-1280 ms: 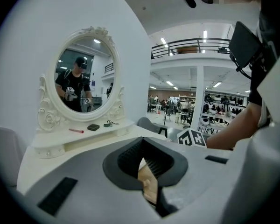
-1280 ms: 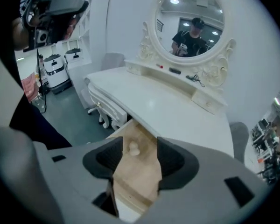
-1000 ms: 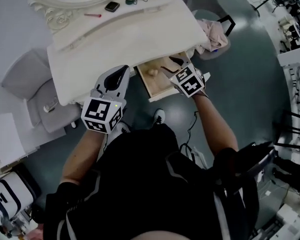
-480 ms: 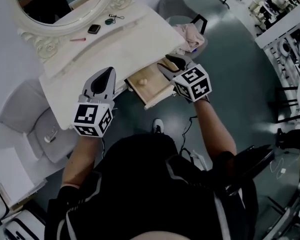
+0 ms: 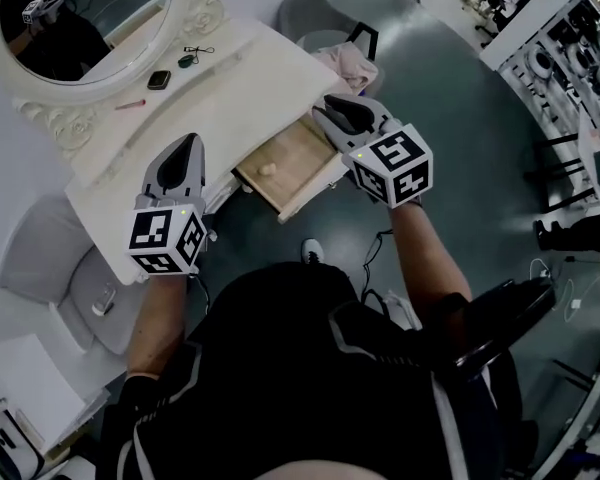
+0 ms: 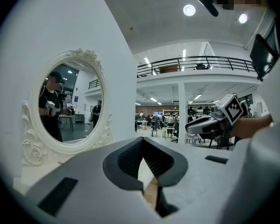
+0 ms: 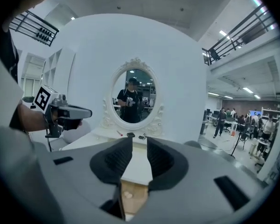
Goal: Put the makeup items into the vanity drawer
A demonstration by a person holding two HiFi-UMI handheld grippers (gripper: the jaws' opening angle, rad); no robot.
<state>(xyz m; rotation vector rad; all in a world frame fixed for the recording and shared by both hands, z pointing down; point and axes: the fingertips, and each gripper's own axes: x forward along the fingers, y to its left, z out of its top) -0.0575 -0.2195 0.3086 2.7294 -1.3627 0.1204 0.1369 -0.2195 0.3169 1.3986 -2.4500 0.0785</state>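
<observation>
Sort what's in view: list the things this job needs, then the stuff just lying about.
For the job:
- open drawer
- pink stick
- dark compact
- small green item

Lying about:
- grey chair
- pink cloth on a second chair
- oval mirror

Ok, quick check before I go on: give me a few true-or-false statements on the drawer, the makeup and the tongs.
1. The drawer is pulled open. True.
2. The compact lies in the drawer. False: it sits on the shelf under the mirror.
3. The right tongs grip the pink stick. False: they have just been closing on nothing, and the stick lies on the shelf.
4. The left tongs hold nothing. True.
</observation>
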